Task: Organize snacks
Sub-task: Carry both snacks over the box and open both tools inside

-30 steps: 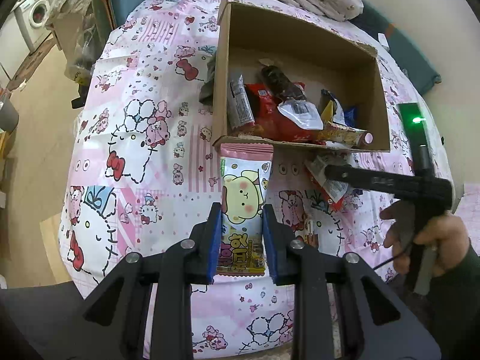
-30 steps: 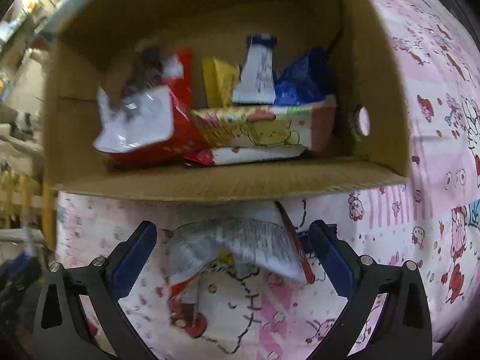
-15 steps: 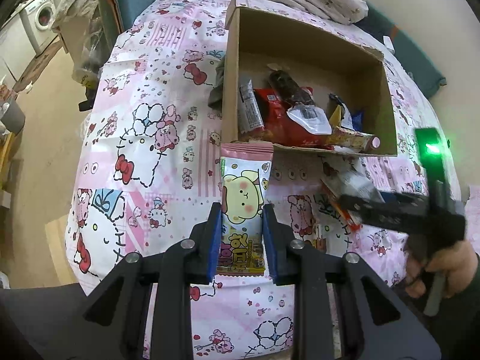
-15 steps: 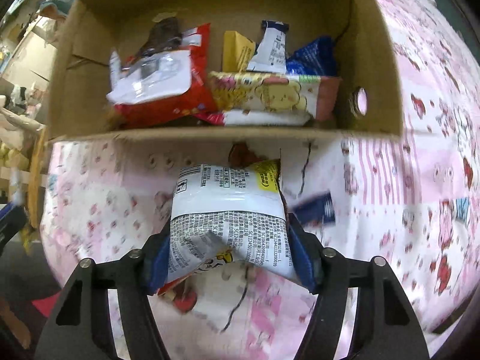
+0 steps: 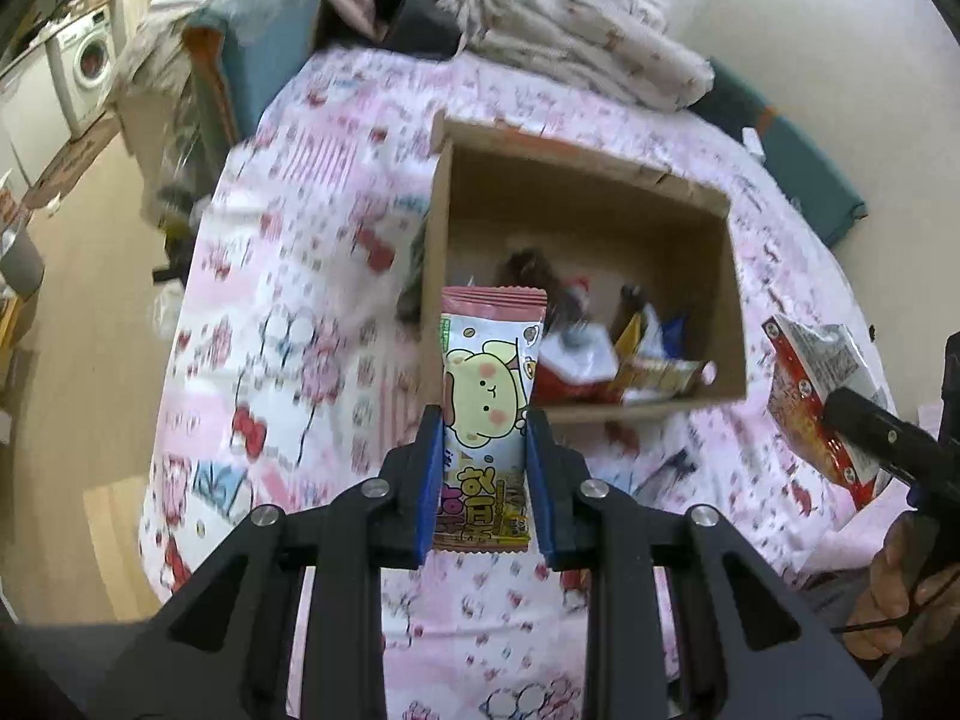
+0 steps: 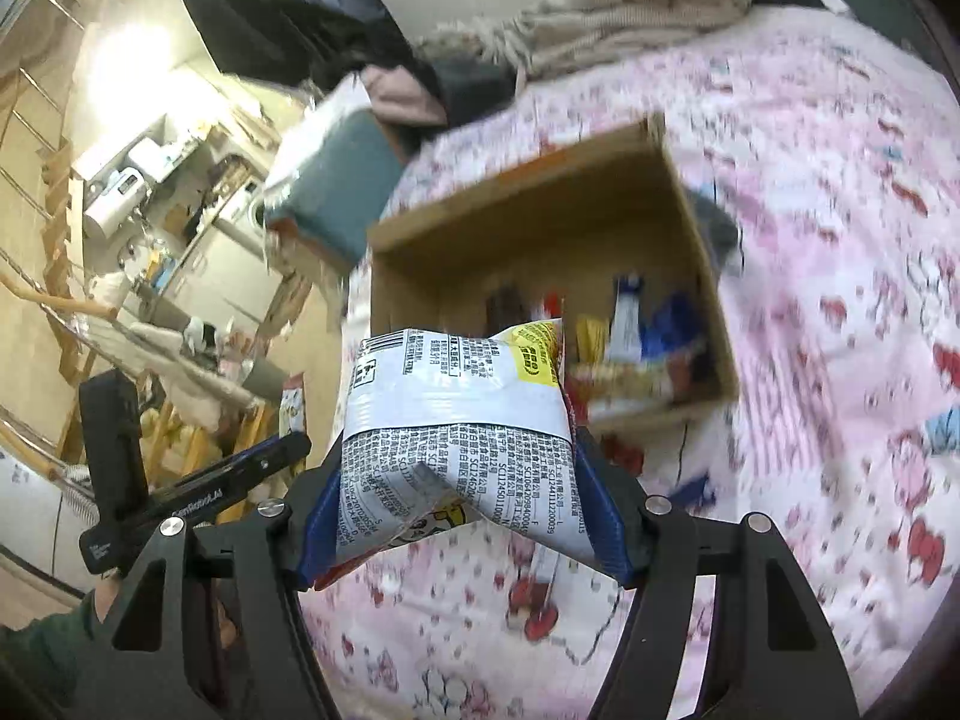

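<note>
My left gripper [image 5: 485,468] is shut on a pink snack packet with a yellow cartoon dog [image 5: 489,396] and holds it lifted above the bed, in front of the cardboard box [image 5: 438,276]. My right gripper [image 6: 465,516] is shut on a white and red snack bag [image 6: 456,420], also lifted; that bag shows in the left wrist view [image 5: 816,396] right of the box. The open box [image 6: 690,240] holds several snack packets [image 6: 630,336].
The box sits on a bed with a pink cartoon-print cover [image 5: 288,312]. Rumpled bedding [image 5: 576,54] lies beyond the box. A small blue packet [image 6: 696,489] lies on the cover near the box's front. A washing machine [image 5: 87,72] stands on the floor at left.
Both grippers have risen from the bed with their packets. The right gripper closed on the white and red bag and lifted it. The box now looks farther away in both views.
</note>
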Demonstrator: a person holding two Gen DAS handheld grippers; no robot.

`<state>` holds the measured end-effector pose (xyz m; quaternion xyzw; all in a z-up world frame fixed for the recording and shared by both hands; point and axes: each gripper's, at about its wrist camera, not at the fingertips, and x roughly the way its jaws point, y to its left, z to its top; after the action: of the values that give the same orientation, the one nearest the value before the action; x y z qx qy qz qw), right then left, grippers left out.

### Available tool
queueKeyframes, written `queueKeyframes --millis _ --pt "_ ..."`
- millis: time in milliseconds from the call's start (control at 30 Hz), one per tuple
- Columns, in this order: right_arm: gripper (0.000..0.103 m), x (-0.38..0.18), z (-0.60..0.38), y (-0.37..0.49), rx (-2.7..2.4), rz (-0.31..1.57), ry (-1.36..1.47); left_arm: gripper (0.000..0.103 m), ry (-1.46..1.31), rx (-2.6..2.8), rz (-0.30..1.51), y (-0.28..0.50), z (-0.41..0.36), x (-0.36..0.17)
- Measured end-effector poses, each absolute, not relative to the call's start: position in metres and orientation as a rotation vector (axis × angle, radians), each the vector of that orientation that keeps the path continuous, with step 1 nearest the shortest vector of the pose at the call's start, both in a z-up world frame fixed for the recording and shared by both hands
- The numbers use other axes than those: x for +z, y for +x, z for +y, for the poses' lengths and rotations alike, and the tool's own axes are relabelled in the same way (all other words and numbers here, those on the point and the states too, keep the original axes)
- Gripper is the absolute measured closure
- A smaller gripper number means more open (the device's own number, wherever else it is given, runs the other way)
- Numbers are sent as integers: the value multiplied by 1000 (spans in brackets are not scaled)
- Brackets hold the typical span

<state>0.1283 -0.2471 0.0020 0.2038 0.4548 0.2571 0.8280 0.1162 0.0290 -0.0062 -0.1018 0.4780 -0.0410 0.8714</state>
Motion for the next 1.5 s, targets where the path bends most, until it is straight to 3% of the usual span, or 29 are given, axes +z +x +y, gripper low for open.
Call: queueKeyframes --millis 233,500,967,1033,1067,1100,1200,1500 --pt "33 12 -254 168 487 918 435 81 -182 -101 963 165 18 11" --pt "33 -9 -251 222 411 953 421 80 -206 -136 1035 215 3 -11" --pt "30 -51 -247 252 402 1037 462 80 -171 -162 1084 229 -14 -39" --pt "25 -51 -247 253 416 1038 470 78 -165 -160 1081 229 -14 -38" --pt "15 -51 -246 253 425 1037 473 69 -165 -164 1080 229 -14 -38" --pt "4 -50 -246 253 432 1034 476 51 -166 -169 1083 228 -14 -38" --pt "0 -44 -249 248 453 1019 479 17 -188 -169 1070 223 -12 -35" --pt "0 -31 -276 219 382 1005 487 16 -194 -174 1050 210 -11 -21"
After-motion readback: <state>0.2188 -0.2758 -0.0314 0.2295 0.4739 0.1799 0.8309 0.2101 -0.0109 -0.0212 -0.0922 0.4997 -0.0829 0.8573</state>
